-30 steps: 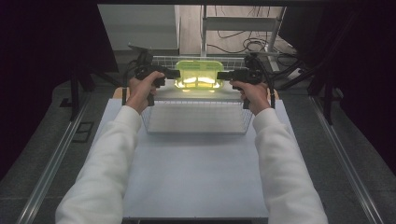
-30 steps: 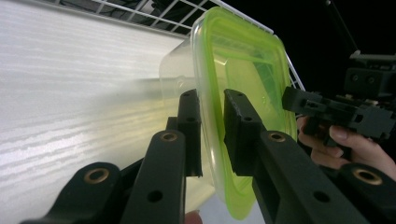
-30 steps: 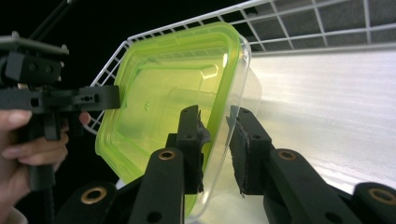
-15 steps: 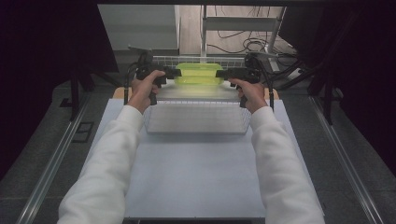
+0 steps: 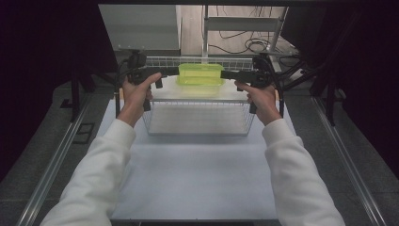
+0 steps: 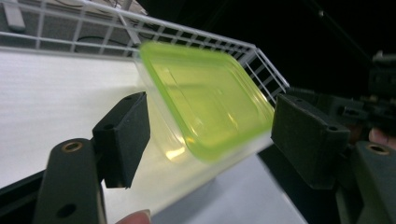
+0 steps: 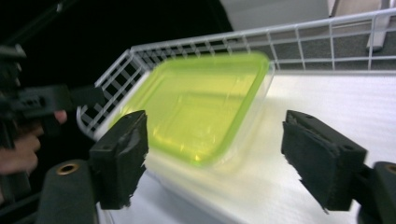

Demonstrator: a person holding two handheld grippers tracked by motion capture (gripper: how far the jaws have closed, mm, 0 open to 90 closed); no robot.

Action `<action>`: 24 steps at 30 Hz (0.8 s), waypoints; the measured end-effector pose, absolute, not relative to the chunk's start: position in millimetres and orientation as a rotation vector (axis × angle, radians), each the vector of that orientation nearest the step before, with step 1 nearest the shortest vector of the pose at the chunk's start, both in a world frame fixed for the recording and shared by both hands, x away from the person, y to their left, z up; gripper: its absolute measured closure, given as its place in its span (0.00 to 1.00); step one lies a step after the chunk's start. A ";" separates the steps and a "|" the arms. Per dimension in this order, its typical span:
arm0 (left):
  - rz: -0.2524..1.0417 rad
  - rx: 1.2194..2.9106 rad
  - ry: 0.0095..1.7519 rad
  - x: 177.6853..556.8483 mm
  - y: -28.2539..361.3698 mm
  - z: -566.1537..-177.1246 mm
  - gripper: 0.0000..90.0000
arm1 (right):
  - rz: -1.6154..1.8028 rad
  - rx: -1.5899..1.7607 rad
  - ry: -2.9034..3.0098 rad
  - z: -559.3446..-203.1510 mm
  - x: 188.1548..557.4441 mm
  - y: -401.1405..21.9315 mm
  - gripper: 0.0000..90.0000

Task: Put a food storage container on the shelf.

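A clear plastic box with a yellow-green lid (image 5: 200, 74) rests on the white floor at the far end of a white wire basket (image 5: 155, 127). My left gripper (image 5: 174, 71) points at its left end and my right gripper (image 5: 226, 74) at its right end. Both have just been opening and stand wide. In the left gripper view the lidded box (image 6: 205, 102) lies ahead between the spread pads (image 6: 123, 135), untouched. The right gripper view shows the same box (image 7: 201, 107) beyond its own pads (image 7: 322, 158), also untouched.
The basket stands on a pale mat (image 5: 197, 179) on the table. Its wire back wall (image 5: 160, 61) rises just behind the box. Metal rails (image 5: 56, 160) run along both table sides, and cables (image 5: 249, 44) lie on the floor beyond.
Both grippers have opened and drawn slightly outward from the ends of the box. The box stays at the far end of the basket.
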State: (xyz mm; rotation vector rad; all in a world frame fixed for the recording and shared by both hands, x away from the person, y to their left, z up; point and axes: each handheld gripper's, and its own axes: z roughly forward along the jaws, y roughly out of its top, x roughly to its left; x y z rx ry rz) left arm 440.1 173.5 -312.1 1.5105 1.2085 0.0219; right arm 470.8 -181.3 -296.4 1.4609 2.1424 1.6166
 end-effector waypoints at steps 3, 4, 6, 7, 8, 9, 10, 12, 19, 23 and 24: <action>0.072 1.616 1.163 417.9 168.0 -314.2 0.31 | 1.567 1.378 2.183 -297.3 454.6 -189.1 0.24; 0.093 1.633 1.161 412.0 167.4 -315.2 0.32 | 1.569 1.352 2.180 -298.9 445.4 -192.9 0.24; 0.123 1.674 1.155 395.3 166.7 -319.5 0.33 | 1.594 1.314 2.185 -303.4 430.2 -198.5 0.26; 0.131 1.686 1.149 386.7 166.8 -322.5 0.34 | 1.595 1.299 2.192 -306.8 421.1 -201.7 0.26; 0.141 1.705 1.142 377.7 166.6 -325.8 0.34 | 1.586 1.283 2.196 -310.7 411.7 -204.8 0.26; 0.140 1.708 1.130 365.9 167.2 -331.1 0.34 | 1.575 1.262 2.207 -315.0 402.9 -208.0 0.26; 0.137 1.710 1.122 358.9 167.7 -335.0 0.35 | 1.557 1.242 2.219 -320.2 392.3 -211.9 0.26; 0.124 1.735 1.107 339.9 168.3 -346.4 0.34 | 1.536 1.223 2.228 -327.3 378.3 -217.9 0.27; 0.074 1.804 1.108 296.7 171.9 -392.0 0.35 | 1.466 1.198 2.297 -362.2 336.8 -239.4 0.27; 0.065 1.836 1.128 286.6 172.5 -409.7 0.35 | 1.412 1.204 2.354 -384.2 322.7 -243.9 0.28; 0.065 1.838 1.133 284.5 172.4 -413.1 0.36 | 1.402 1.200 2.362 -388.7 319.7 -243.9 0.29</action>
